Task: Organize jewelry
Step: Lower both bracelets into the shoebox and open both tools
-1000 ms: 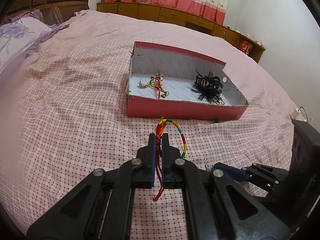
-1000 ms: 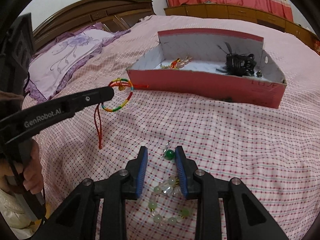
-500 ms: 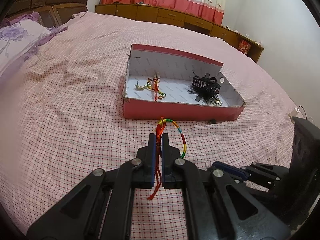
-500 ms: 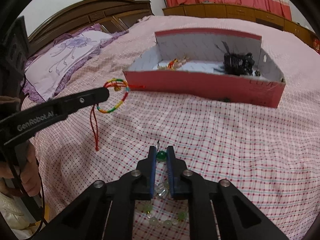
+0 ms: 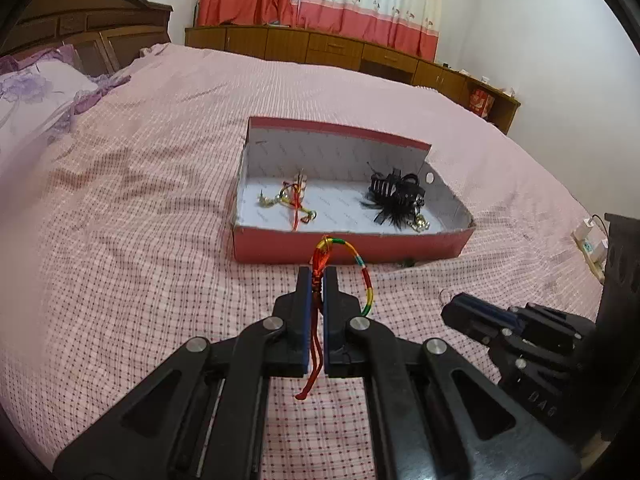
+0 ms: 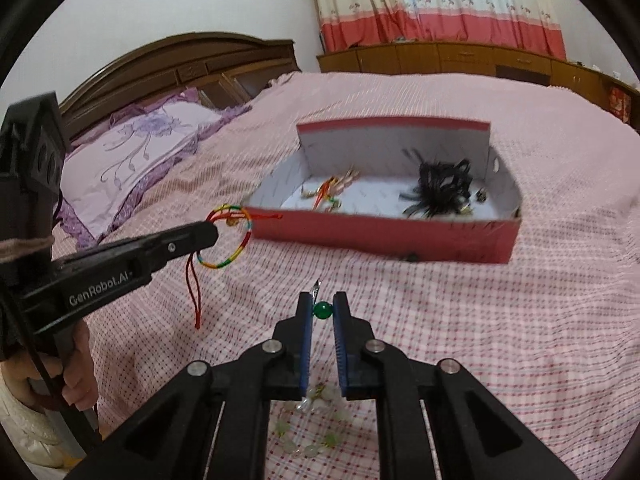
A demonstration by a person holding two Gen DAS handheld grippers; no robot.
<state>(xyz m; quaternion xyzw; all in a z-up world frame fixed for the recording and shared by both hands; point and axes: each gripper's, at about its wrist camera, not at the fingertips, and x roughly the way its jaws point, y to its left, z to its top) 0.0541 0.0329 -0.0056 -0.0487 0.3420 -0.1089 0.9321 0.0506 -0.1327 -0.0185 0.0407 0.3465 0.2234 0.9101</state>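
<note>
My left gripper (image 5: 318, 276) is shut on a rainbow cord bracelet (image 5: 362, 270) with red tassel strings, held above the bed just short of the red box (image 5: 344, 246). It also shows in the right wrist view (image 6: 212, 234) with the bracelet (image 6: 236, 254). My right gripper (image 6: 322, 304) is shut on the green bead (image 6: 322, 310) of a pale green bead bracelet (image 6: 308, 436), whose loop hangs below the jaws. The red box (image 6: 384, 236) holds a black hair clip (image 5: 394, 196) and small gold and red jewelry (image 5: 294, 200).
The pink checked bedspread (image 5: 140, 240) lies under everything. A purple pillow (image 6: 136, 156) and wooden headboard (image 6: 180, 64) are at the left. A small dark object (image 6: 410, 257) lies against the box's front wall. A power strip (image 5: 590, 244) lies beyond the bed's right edge.
My right gripper closed on the green bead and lifted the bead bracelet off the bed. My left gripper rose with the rainbow bracelet held.
</note>
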